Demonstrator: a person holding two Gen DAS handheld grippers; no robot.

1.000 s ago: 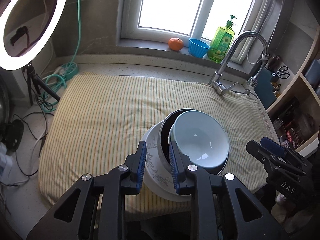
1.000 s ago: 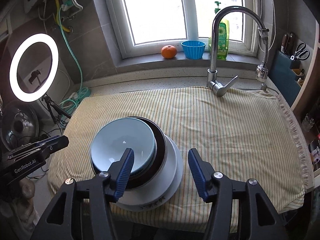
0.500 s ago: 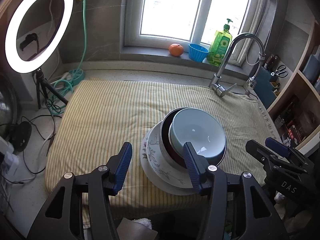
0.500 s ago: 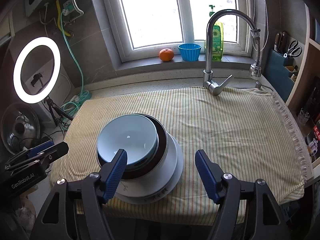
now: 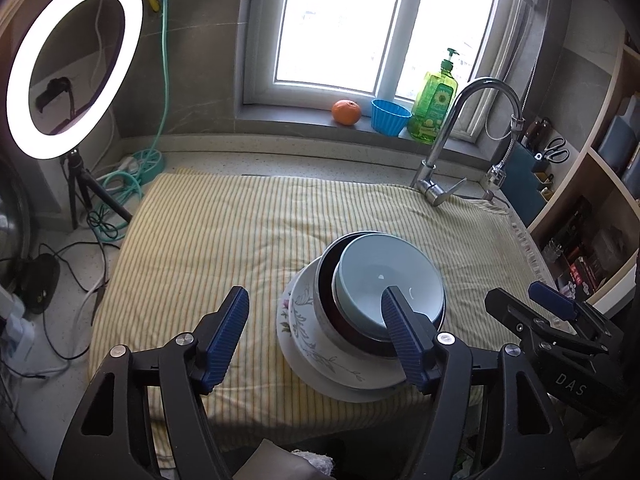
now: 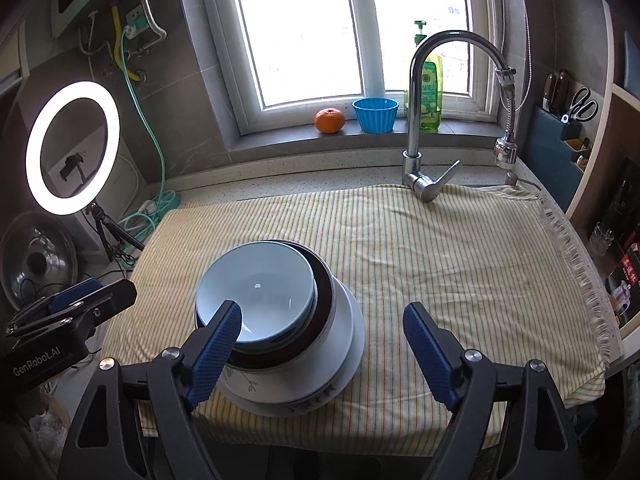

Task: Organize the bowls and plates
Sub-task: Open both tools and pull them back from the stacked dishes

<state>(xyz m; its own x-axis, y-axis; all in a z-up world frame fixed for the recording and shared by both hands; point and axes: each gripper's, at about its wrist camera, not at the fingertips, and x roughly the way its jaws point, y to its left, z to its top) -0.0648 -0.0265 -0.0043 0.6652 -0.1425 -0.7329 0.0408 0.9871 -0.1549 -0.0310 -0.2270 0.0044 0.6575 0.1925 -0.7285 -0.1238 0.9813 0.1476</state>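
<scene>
Seemingly finished, the stack (image 5: 360, 320) is flanked: left gripper (image 5: 316, 336) on its left, right gripper (image 6: 322, 350) on its right, equally near, jaws opening, nothing held.

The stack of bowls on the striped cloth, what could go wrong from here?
1. The light blue bowl sits off-centre in the dark bowl, so the stack might tip if nudged.
2. The floral plate lies near the striped cloth's front edge.
3. Both grippers, left and right, are opening close by and could clip a rim.
</scene>
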